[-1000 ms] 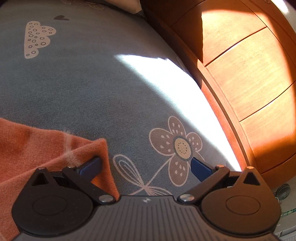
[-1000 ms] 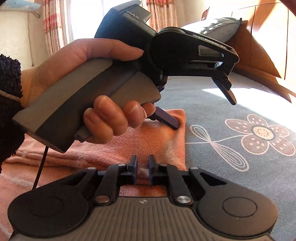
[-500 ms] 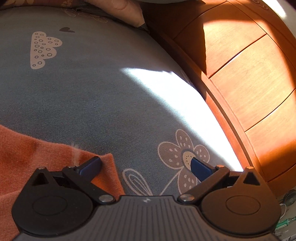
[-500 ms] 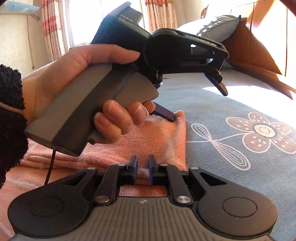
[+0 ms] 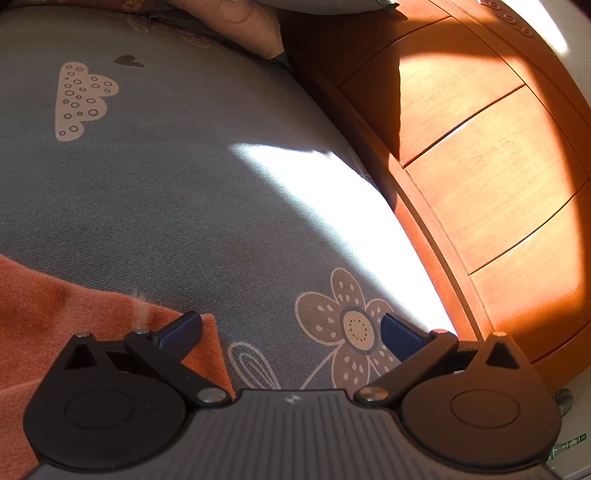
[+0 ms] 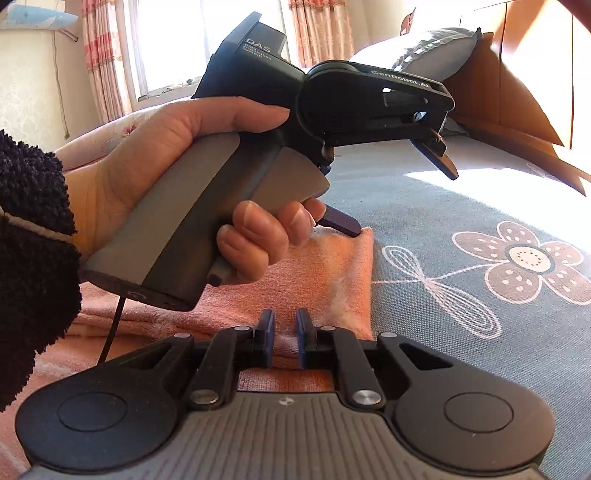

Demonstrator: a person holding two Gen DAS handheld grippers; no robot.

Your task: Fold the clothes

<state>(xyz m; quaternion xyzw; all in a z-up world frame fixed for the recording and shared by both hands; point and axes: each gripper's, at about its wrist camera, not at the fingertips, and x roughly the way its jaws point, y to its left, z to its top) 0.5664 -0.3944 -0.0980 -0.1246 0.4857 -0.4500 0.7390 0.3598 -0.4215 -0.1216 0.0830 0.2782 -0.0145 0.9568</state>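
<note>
In the right wrist view, the right gripper (image 6: 282, 338) is seen nearest, its two blue-padded fingers drawn close together with a ridge of the orange garment (image 6: 258, 295) pinched between the pads. The garment is spread flat on the grey bedsheet (image 6: 461, 206), reaching ahead of the jaws and off to their left, and its straight right edge runs forward just to the right of the jaws. Beyond the jaws, the left gripper (image 6: 400, 201) is held in the person's left hand (image 6: 177, 177) above the garment's far corner. Its jaws are spread wide: the lower finger rests on that far corner, while the upper one hangs in the air over the sheet. To the right of the jaws, a flower print (image 6: 524, 258) is seen on the sheet.

In the left wrist view, the left gripper (image 5: 291, 330) is shown open, the corner of the garment (image 5: 74, 317) lying under its left finger and the flower print (image 5: 351, 325) lying between the fingers and under the right one. Farther ahead, a patch of sunlight (image 5: 332, 221) falls on the sheet, and a cloud print (image 5: 81, 99) is seen far ahead to the left. The wooden headboard (image 5: 498, 184) is seen to the right of the jaws, and a pillow (image 5: 236, 22) lies farthest off.
</note>
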